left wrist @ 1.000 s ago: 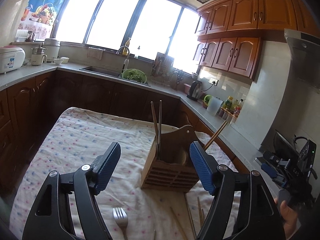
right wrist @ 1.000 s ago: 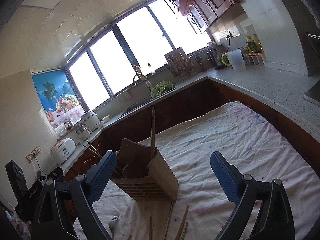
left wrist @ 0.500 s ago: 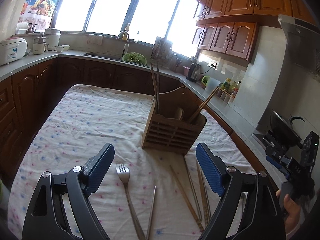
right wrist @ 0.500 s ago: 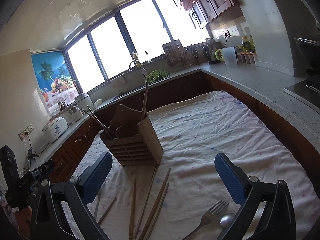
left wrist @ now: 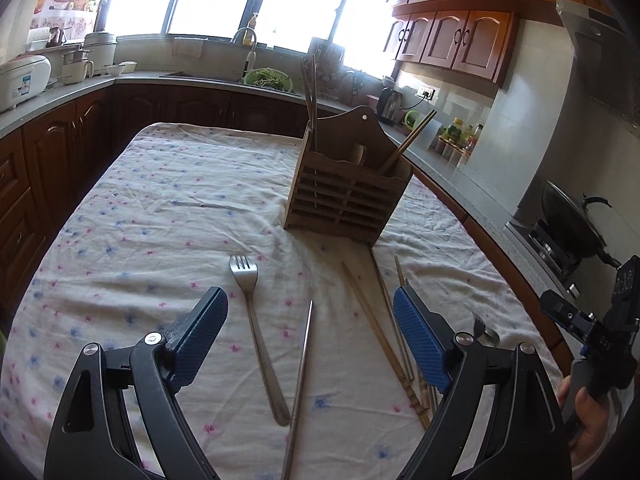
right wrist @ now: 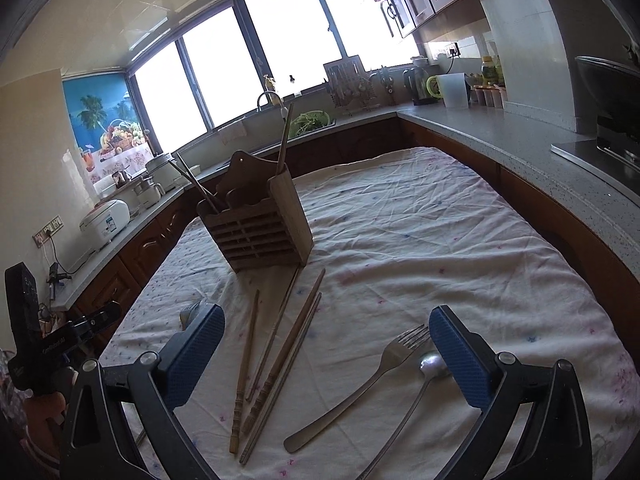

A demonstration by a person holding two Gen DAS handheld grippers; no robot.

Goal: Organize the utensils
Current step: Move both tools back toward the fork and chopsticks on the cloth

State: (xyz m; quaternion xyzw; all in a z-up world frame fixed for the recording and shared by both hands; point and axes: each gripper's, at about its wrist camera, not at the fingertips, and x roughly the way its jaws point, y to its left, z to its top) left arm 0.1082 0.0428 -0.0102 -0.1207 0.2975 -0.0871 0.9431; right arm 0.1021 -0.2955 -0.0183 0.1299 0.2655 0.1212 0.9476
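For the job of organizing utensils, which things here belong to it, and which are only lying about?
Belong to the job:
- wooden utensil holder
- fork
- metal chopstick
- wooden chopsticks
- second fork
- spoon

Just lying about:
- rice cooker
- kettle
- wok
- green colander

The left wrist view looks from above the near edge of the table [left wrist: 168, 184], tilted down and facing the far edge, with the wooden holder [left wrist: 344, 196] near the middle. The right wrist view looks from the same near edge, further right and rolled slightly, at the holder [right wrist: 260, 224] from its other side. Both share the cloth, holder and chopsticks [right wrist: 280, 356].
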